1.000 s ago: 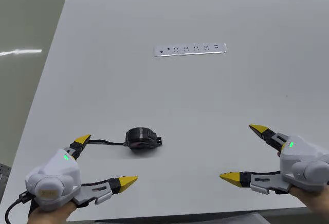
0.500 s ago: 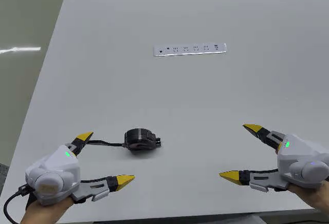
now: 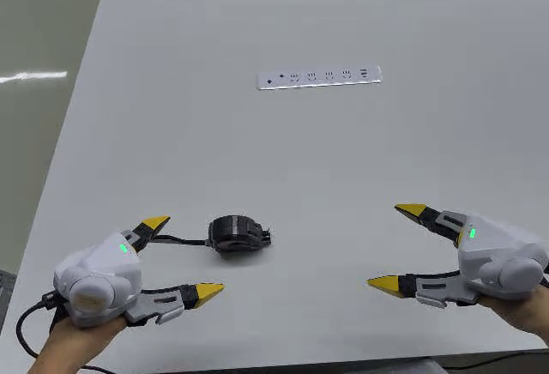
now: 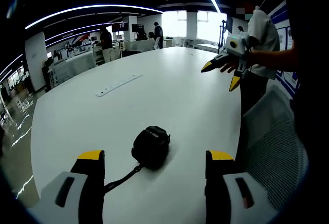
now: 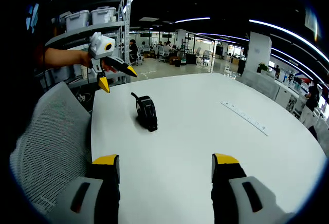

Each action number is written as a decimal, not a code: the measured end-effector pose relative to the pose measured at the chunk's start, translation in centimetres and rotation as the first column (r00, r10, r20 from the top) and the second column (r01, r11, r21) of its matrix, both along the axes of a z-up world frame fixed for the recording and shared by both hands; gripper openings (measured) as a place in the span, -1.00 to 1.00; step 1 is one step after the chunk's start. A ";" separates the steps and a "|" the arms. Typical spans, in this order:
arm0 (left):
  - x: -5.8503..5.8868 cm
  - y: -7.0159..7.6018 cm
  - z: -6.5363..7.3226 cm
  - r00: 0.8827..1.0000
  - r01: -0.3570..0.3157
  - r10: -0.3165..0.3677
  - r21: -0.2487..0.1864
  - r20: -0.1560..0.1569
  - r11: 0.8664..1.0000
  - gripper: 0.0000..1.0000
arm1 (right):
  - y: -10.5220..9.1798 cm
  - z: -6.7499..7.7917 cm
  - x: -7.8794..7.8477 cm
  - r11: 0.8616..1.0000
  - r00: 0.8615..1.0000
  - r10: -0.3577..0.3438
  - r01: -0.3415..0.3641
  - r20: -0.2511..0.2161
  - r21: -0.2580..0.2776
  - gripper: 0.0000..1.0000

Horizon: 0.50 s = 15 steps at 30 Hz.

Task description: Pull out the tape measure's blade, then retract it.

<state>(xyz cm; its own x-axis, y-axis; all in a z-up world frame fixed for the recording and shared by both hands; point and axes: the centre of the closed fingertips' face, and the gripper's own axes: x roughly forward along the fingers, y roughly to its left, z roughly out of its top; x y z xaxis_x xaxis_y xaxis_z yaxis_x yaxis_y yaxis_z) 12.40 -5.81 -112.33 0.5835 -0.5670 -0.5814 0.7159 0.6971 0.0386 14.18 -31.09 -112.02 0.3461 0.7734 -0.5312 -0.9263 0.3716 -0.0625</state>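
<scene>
The tape measure (image 3: pixel 236 232) is seen lying on the white tabletop (image 3: pixel 300 151). Its blade is fully wound in, and its black strap (image 3: pixel 182 238) trails from the case toward the left claw (image 3: pixel 183 256).

Compared with 1 second ago, the left claw is found a little nearer the tape measure. Its upper yellow tip is now brought in beside the strap's far end. The right claw (image 3: pixel 397 246) is likewise shifted slightly toward the tape measure, though it is held well apart from it, on the side opposite the left claw. Both claws are spread wide, and nothing is gripped by either.

The tape measure itself is not moved. The small drift of the power strip (image 3: pixel 319 77), well beyond the tape measure, is put down to the headset camera.

From this, the approach is judged to be only beginning: no contact is made and the blade is not yet drawn. In the left gripper view the tape measure is framed just ahead, between the 2 jaws, so the case is probably meant to be held by that claw. The small tab on the case's far side faces the right claw, and it is likely the end to be pulled.
</scene>
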 end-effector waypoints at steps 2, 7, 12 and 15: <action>0.2 0.0 -0.4 1.000 0.018 -0.018 0.015 -0.002 1.000 0.52 | 0.2 -0.4 0.1 1.000 1.000 0.018 -0.018 -0.003 -0.007 0.45; 0.9 -0.1 -1.1 0.998 0.055 -0.055 0.044 -0.012 0.998 0.42 | 0.8 -1.0 0.5 0.998 0.998 0.059 -0.059 -0.008 -0.016 0.40; 1.6 -0.2 -1.9 0.995 0.094 -0.093 0.060 -0.023 0.994 0.36 | 1.5 -1.4 1.1 0.995 0.996 0.093 -0.093 -0.006 -0.021 0.34; 2.1 -0.4 -2.5 0.992 0.128 -0.127 0.084 -0.017 0.988 0.32 | 1.9 -1.8 1.4 0.993 0.993 0.116 -0.117 -0.004 -0.026 0.31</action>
